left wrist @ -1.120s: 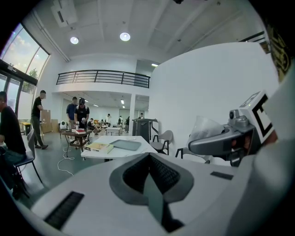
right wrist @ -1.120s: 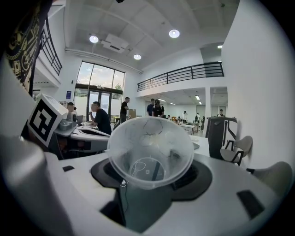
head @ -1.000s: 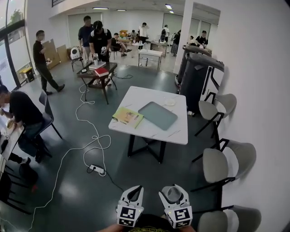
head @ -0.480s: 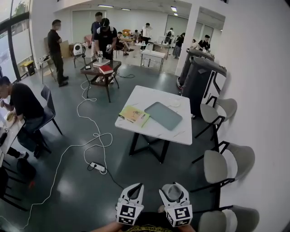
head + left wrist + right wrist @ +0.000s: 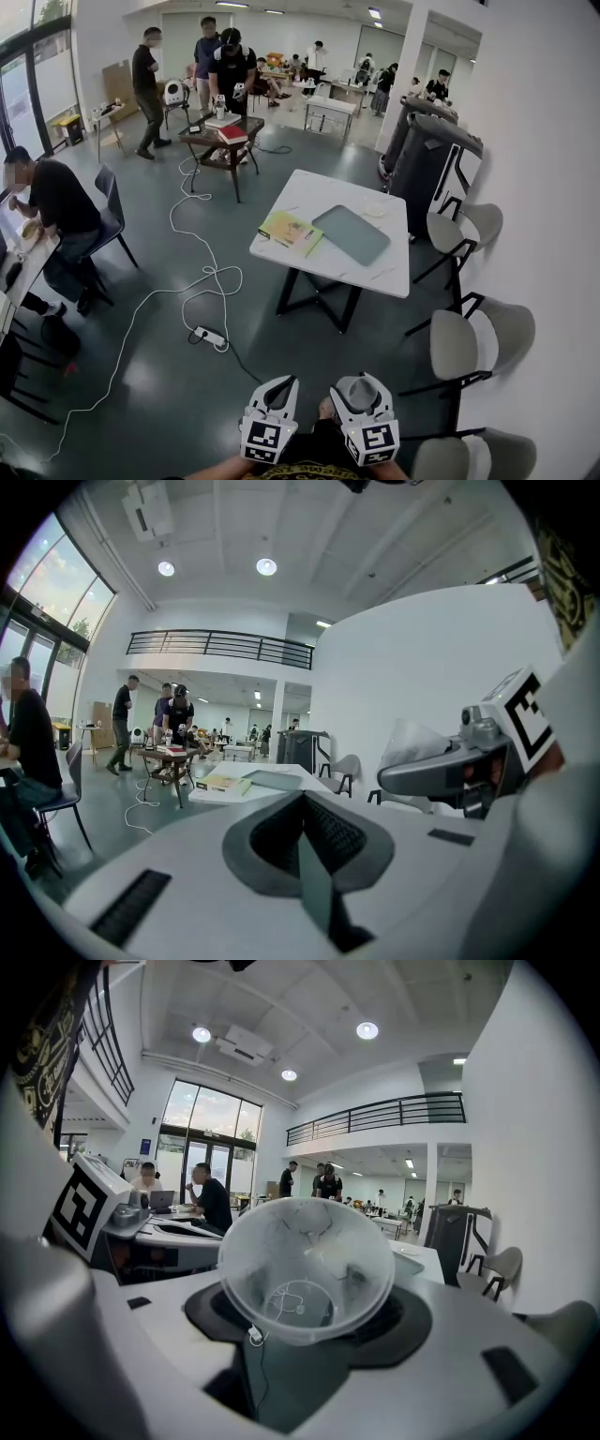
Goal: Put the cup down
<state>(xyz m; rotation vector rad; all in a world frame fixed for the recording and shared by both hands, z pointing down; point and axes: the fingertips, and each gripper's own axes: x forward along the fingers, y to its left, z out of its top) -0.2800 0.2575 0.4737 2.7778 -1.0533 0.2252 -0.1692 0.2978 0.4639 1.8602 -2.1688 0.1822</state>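
Observation:
In the right gripper view a clear plastic cup (image 5: 305,1269) lies on its side, mouth toward the camera, with my right gripper (image 5: 307,1314) shut on it. From the head view the cup (image 5: 357,396) sits in the right gripper (image 5: 361,405) at the bottom edge. Beside it, my left gripper (image 5: 277,399) is shut and holds nothing. In the left gripper view its dark pads (image 5: 330,829) meet at the left gripper (image 5: 305,834) centre, and the cup (image 5: 412,744) shows at the right. A white table (image 5: 300,192) stands ahead across the floor.
On the table lie a yellow book (image 5: 290,232), a grey-green tray (image 5: 350,233) and a small plate (image 5: 376,210). Grey chairs (image 5: 466,343) line the right wall. A power strip (image 5: 210,336) and white cable lie on the floor. A seated person (image 5: 56,202) is at the left, and others stand at the back.
The room has slid right in the head view, and the white table with it. A person in black walked from the left toward the dark table. Both grippers keep their pose.

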